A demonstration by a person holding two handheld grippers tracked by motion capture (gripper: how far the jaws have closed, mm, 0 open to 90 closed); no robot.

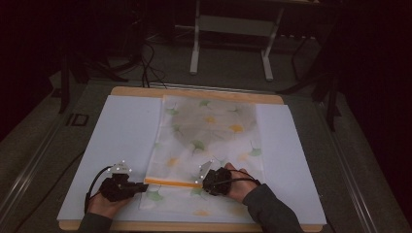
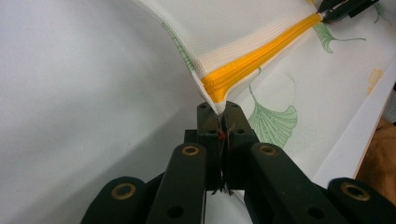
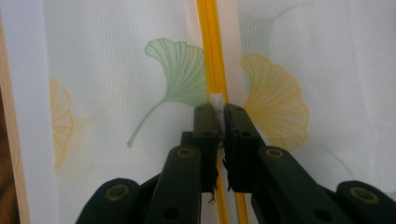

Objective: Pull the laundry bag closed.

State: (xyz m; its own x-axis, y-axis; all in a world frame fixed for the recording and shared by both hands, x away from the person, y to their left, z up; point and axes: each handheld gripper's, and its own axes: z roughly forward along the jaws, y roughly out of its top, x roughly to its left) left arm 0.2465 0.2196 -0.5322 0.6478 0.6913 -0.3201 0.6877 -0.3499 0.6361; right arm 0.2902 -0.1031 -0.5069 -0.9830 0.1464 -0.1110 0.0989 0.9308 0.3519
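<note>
Black jaws of both grippers are clamped on the two ends of the orange zipper band, which runs straight between them.

Nearest the high camera, the left gripper (image 1: 138, 186) pinches the corner of the white mesh pouch printed with green and yellow ginkgo leaves (image 1: 209, 141), right where the orange zipper band (image 1: 167, 182) ends; its jaws are fully closed on that fabric tip (image 2: 219, 109). At the band's other end, the right gripper (image 1: 204, 181) is likewise closed tight, on a small white tab (image 3: 217, 105) that appears to be the zipper pull. The pouch lies flat on the white board (image 1: 121, 141), its near edge lifted slightly at the band. The band's long axis points from one gripper to the other, so any pull would likely travel along it, with the left holding the corner as an anchor.
</note>
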